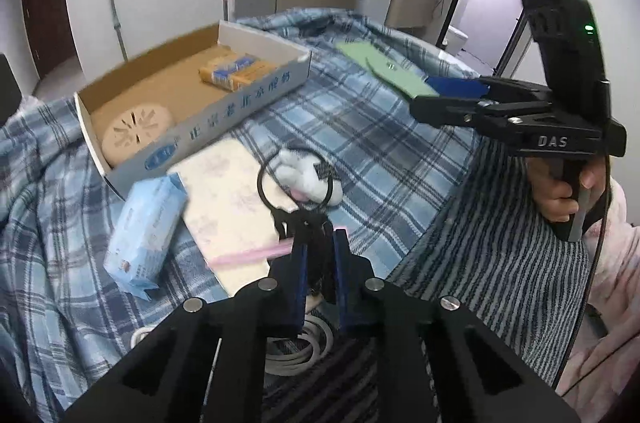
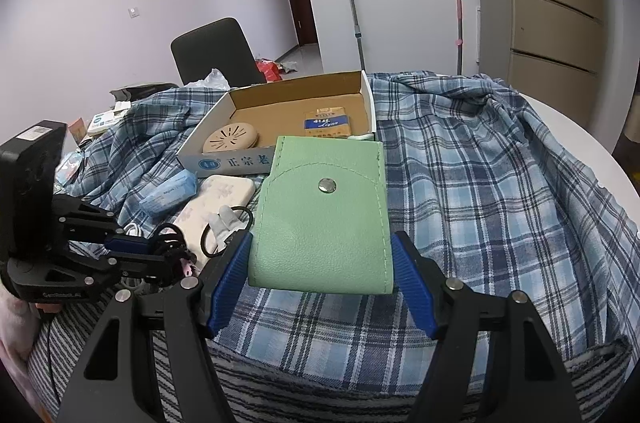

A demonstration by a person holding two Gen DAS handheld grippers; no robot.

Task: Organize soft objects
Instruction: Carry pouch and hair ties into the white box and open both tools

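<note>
While my left gripper is pinched on the black hair ties above the floral pouch, my right gripper clamps the green snap pouch. Both are over the plaid cloth, near the cardboard box.

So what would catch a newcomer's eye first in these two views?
The green pouch fills the middle, held between the right gripper pads above the plaid cloth. Left of it, the left gripper is shut on a black hair tie with a white plush, near the box.
</note>
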